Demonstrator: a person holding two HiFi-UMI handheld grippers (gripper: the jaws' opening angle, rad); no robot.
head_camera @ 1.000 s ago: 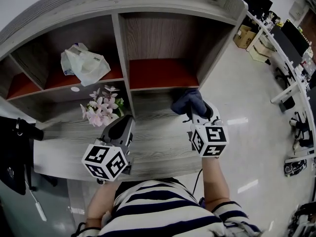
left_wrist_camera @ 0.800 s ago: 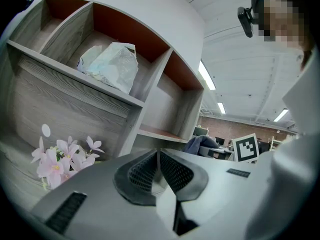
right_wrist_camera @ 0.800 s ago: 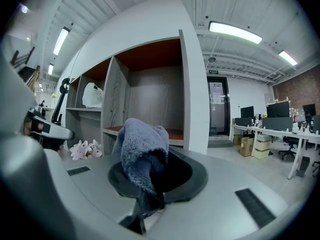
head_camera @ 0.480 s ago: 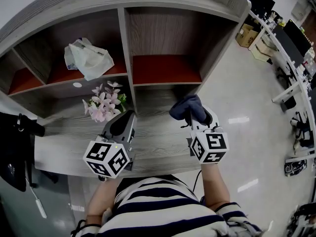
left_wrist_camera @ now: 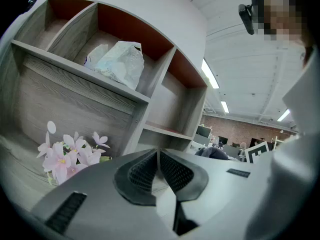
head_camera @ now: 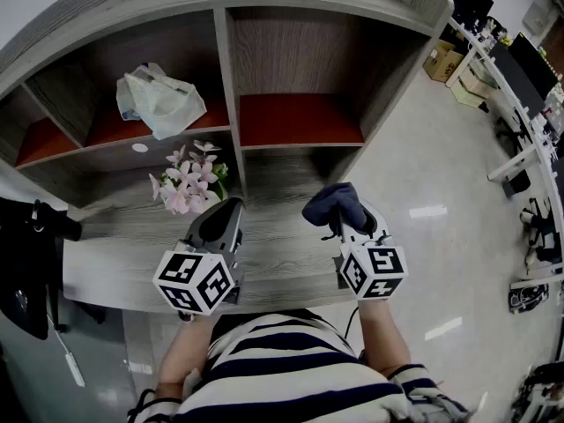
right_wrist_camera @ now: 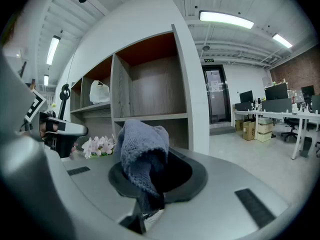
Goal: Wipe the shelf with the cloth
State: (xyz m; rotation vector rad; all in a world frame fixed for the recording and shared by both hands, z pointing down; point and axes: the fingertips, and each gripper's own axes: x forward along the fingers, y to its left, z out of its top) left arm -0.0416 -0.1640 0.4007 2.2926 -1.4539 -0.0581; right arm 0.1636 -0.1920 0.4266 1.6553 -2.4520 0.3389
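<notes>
We have the cloth (right_wrist_camera: 142,154) pinched in the right gripper (right_wrist_camera: 150,186), whose jaws are closed on its lower end. The left gripper (left_wrist_camera: 157,169) has its jaws pressed together on nothing and hangs over the surface (head_camera: 282,263), near the flowers (head_camera: 185,188). The cloth sits above the surface's front part, short of the shelf (head_camera: 300,120), in front of its right-hand compartments.

To wipe well, we judge the right gripper should carry the cloth into a compartment and lay its bunched face flat on the board, then sweep side to side with steady light pressure. The grip should stay firm so the cloth does not drag out. We would steer clear of the flowers and the plastic bag (head_camera: 163,102).

The cloth is a folded lump rather than a spread sheet. Its long axis runs out along the jaws, and its rounded free end points toward the shelf
</notes>
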